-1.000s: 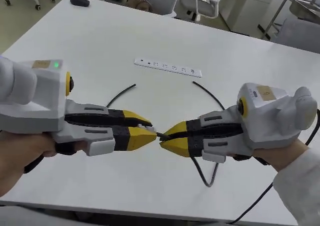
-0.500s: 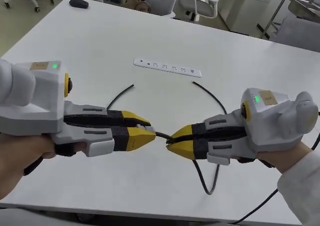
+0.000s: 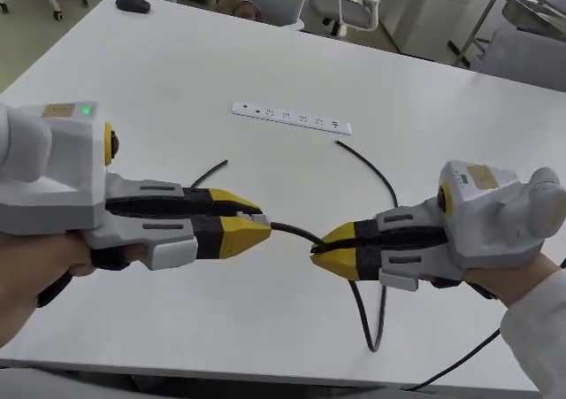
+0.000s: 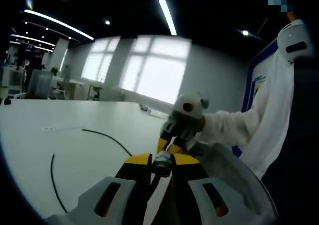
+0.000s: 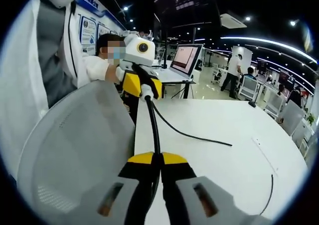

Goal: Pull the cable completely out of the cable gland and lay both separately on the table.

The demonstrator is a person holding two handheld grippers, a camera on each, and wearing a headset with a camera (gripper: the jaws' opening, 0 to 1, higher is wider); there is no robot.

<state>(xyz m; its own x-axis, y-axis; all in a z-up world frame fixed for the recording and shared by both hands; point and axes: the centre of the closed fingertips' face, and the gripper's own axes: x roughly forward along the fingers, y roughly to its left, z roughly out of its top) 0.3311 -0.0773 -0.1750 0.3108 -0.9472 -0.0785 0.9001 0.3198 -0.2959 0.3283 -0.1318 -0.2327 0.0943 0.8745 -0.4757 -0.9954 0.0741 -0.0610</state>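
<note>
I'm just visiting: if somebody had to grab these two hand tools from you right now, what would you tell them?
Left gripper: shut on the cable gland, held above the table.
Right gripper: shut on the cable, facing the left one; a short stretch of cable spans the gap.
Done: both parts gripped; the cable is not yet out of the gland.
Left: pull it fully out, then lay both apart on the table.

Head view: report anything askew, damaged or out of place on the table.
Nothing stands out. The left gripper grips the cable gland, the right gripper the black cable strung between them, with no visible damage. The power strip lies flat on the table.
</note>
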